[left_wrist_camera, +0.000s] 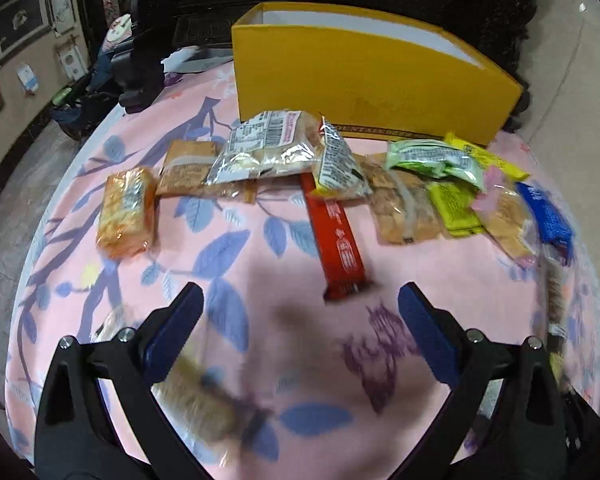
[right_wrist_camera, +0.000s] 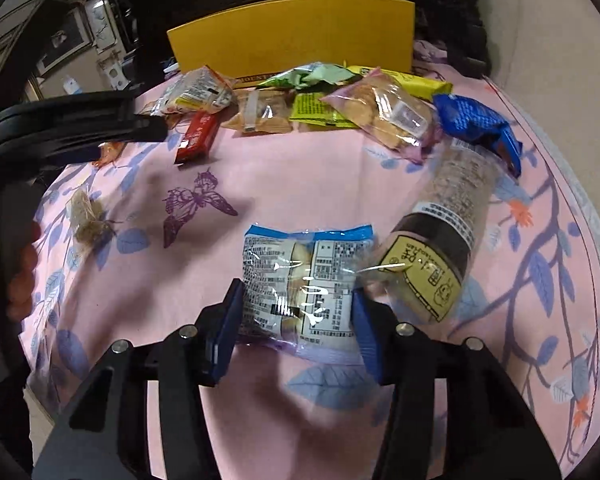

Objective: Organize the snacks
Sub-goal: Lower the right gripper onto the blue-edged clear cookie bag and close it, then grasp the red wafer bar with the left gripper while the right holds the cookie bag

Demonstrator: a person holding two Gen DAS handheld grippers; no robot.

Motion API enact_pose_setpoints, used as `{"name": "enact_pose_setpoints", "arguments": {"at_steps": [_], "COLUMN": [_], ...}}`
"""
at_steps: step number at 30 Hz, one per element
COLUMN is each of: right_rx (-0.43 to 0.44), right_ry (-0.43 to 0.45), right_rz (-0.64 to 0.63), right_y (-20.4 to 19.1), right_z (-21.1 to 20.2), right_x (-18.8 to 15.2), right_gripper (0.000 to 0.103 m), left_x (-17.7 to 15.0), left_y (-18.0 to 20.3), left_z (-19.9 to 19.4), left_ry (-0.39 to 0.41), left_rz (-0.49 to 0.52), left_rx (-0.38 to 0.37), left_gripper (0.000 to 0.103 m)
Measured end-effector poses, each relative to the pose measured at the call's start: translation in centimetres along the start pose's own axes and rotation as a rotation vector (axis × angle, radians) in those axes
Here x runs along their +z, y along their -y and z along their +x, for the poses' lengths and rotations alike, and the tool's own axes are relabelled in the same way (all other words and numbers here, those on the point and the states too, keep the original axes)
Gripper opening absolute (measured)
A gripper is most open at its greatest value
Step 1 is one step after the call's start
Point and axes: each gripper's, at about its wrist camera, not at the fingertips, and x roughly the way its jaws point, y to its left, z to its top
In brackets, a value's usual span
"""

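Observation:
A yellow box [left_wrist_camera: 372, 80] stands open at the back of the table, also in the right wrist view [right_wrist_camera: 296, 36]. Several snack packets lie in a row before it, among them a red bar [left_wrist_camera: 338, 240], an orange cracker pack [left_wrist_camera: 126, 212] and a blue packet [left_wrist_camera: 550, 216]. My left gripper [left_wrist_camera: 300, 312] is open and empty above the pink cloth, a blurred snack [left_wrist_camera: 198, 396] under its left finger. My right gripper [right_wrist_camera: 296, 304] is shut on a clear blue-topped biscuit packet [right_wrist_camera: 304, 280]. A long brown-and-yellow roll pack [right_wrist_camera: 444, 240] lies just right of it.
A pink flowered cloth [right_wrist_camera: 300, 184] covers the round table, whose edge curves close on the left [left_wrist_camera: 16, 320]. The left gripper's black body [right_wrist_camera: 68, 124] shows at the left of the right wrist view. A small brownish snack [right_wrist_camera: 86, 216] lies at left. Dark furniture stands behind the box.

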Motion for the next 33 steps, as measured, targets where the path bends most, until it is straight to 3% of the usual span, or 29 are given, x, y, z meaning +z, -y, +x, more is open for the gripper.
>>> {"name": "enact_pose_setpoints", "arguments": {"at_steps": [2,4,5,6,11,13,15,19,25,28,33], "right_rx": [0.025,0.052,0.068,0.076,0.073,0.059,0.051,0.081,0.097,0.098,0.105], "right_ry": [0.003,0.002,0.001,0.002,0.011,0.013,0.017,0.011,0.024,0.050,0.075], "right_rz": [0.009,0.022,0.032,0.036,0.023,0.004,0.000,0.050,0.068,0.069,0.056], "right_y": [0.4,0.8,1.1,1.2,1.0,0.7,0.7,1.2,0.5,-0.1,-1.3], "right_z": [0.0,-0.1,-0.1,-0.1,0.0,0.1,0.1,-0.2,-1.7,-2.7,-3.6], "right_x": [-0.1,0.0,0.0,-0.1,-0.2,-0.3,-0.4,-0.3,0.0,0.4,1.4], "right_gripper": [0.053,0.053,0.053,0.053,0.053,0.053,0.052,0.049,0.048,0.048,0.049], "left_x": [0.7,1.1,1.3,1.3,2.2,2.2,1.8,0.2,-3.4,-5.2,-5.4], "left_y": [0.4,0.4,0.4,0.5,0.9,1.1,1.8,2.2,-0.1,-1.8,-3.4], "left_z": [1.9,3.6,4.6,5.2,5.7,5.6,4.8,3.3,-0.5,-3.3,-6.6], "left_ry": [-0.004,-0.034,-0.059,-0.071,-0.033,-0.020,-0.009,-0.040,-0.053,-0.021,0.049], "left_rz": [-0.011,-0.030,-0.038,-0.041,-0.057,-0.054,-0.019,-0.013,-0.046,-0.068,-0.074], "left_rx": [0.032,0.037,0.034,0.043,0.066,0.079,0.045,-0.011,-0.090,-0.106,-0.122], "left_gripper": [0.098,0.092,0.082,0.082,0.081,0.074,0.024,0.023,0.024,0.024,0.024]}}
